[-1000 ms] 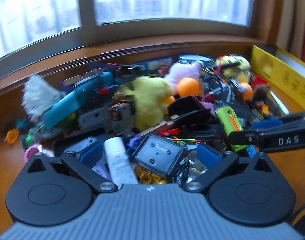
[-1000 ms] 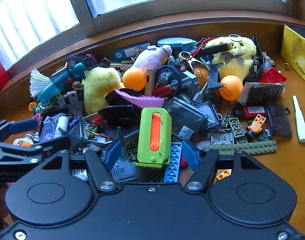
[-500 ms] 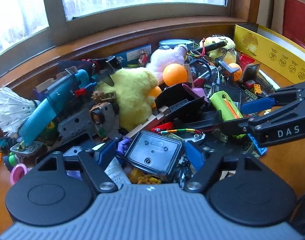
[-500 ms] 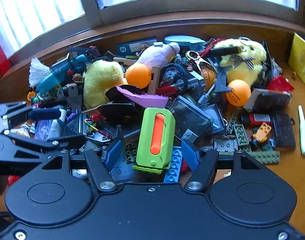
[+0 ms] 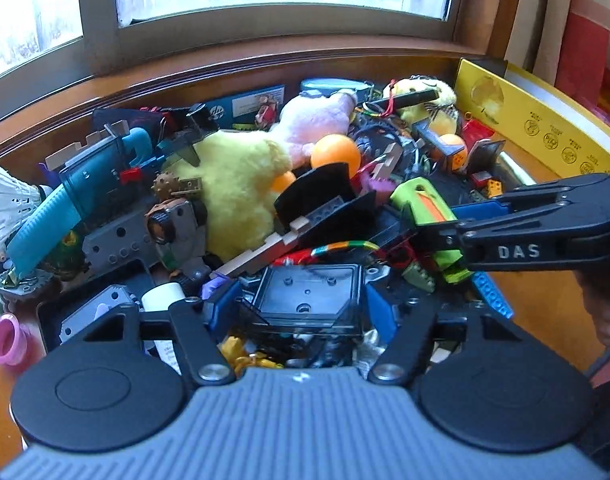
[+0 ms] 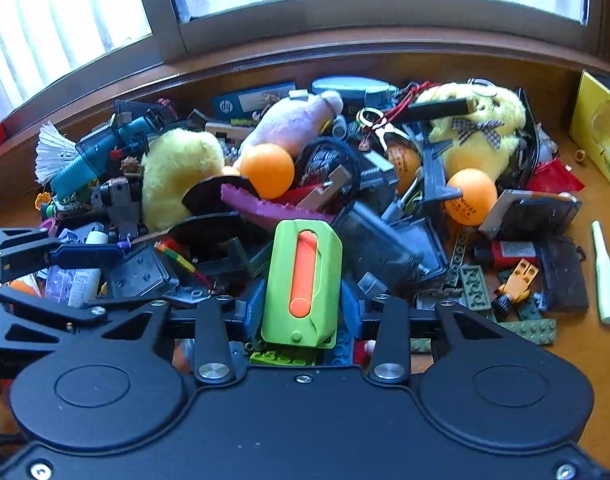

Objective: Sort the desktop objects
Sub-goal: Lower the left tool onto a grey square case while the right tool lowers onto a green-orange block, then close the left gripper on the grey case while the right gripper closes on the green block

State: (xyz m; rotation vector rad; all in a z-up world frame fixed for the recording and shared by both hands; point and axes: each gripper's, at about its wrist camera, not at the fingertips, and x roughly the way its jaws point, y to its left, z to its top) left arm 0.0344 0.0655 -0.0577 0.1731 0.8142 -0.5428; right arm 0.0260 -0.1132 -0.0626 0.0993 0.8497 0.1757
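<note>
A heap of toys and small parts covers the wooden desk. My left gripper (image 5: 301, 308) has its blue pads on both sides of a black square plastic case (image 5: 309, 294), touching it. My right gripper (image 6: 303, 304) has its blue pads against the sides of a green box cutter with an orange slider (image 6: 303, 280). The cutter also shows in the left wrist view (image 5: 423, 216), held by the right gripper (image 5: 445, 236). The left gripper shows at the left of the right wrist view (image 6: 117, 276) around the black case (image 6: 139, 272).
Yellow plush (image 5: 241, 184), pink plush (image 5: 317, 120), orange balls (image 6: 267, 170), a teal toy drill (image 5: 85, 184) and a white shuttlecock (image 6: 55, 152) lie in the pile. Lego plates (image 6: 529, 330) and a white pen (image 6: 605, 272) lie right. A yellow box (image 5: 537, 120) stands at the right edge.
Both grippers have moved forward and down into the pile. The left jaws narrowed around the black case, and the right jaws narrowed onto the green cutter.
</note>
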